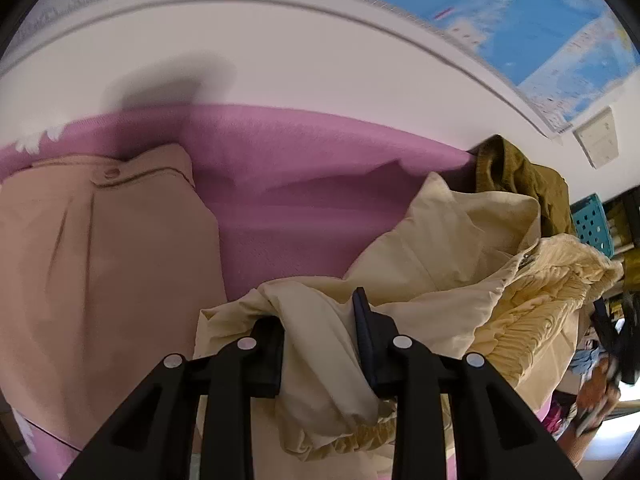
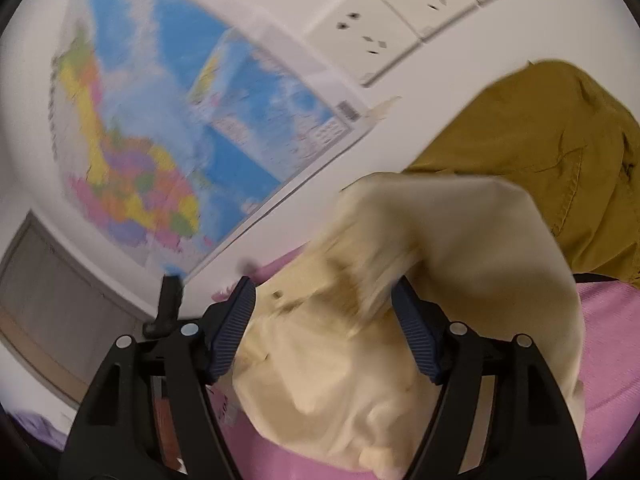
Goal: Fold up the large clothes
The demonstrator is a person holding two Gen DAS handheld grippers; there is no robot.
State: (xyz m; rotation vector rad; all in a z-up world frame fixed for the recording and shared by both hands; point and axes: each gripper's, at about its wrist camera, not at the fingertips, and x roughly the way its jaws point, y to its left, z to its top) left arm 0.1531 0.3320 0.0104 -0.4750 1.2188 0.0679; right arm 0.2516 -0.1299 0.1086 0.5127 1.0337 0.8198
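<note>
- Pink cloth covers the surface under the clothes, with a white wall and a map behind; the map's lettering is too blurred to read.
- Left hand-held gripper: jaws narrowly apart and clenched on a bunched fold of the cream garment, which runs between the pads and spills below them.
- Right hand-held gripper: jaws wide apart, released; the cream garment lies between the pads without being pressed, its edge motion-blurred.
- Cream garment sits crumpled on the pink cloth, right of centre in the left wrist view.
- Folded tan garment lies to its left, apart from it.
- Olive garment is heaped behind the cream one, touching it.
- White sockets are on the wall.
</note>
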